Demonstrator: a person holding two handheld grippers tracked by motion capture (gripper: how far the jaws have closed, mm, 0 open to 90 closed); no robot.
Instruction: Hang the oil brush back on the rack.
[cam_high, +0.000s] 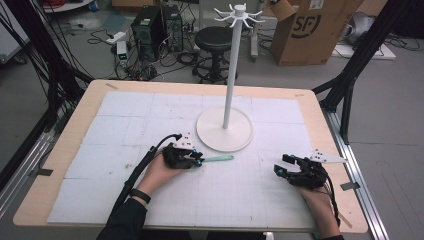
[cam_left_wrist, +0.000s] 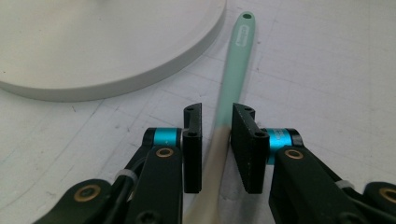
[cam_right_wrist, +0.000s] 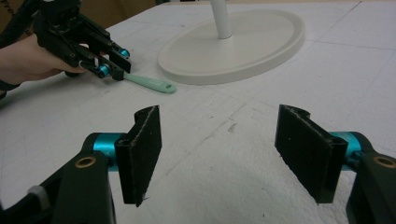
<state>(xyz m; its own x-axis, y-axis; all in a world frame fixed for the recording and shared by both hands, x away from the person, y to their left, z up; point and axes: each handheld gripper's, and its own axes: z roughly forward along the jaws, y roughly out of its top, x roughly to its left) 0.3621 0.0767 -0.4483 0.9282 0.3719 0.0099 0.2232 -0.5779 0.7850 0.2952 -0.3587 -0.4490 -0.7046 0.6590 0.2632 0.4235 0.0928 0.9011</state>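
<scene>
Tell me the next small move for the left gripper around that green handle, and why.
Probably close the left gripper on the mint-green utensil handle. The handle already lies between its jaws, with a small gap showing on the left side, so it does not look firmly clamped. The utensil lies flat on the table beside the white stand's base, and the right gripper sits open, apart.

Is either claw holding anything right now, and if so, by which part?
The left claw has its jaws around the spatula where green handle meets beige part; full clamping cannot be told. The right claw is open, holding nothing.
</scene>
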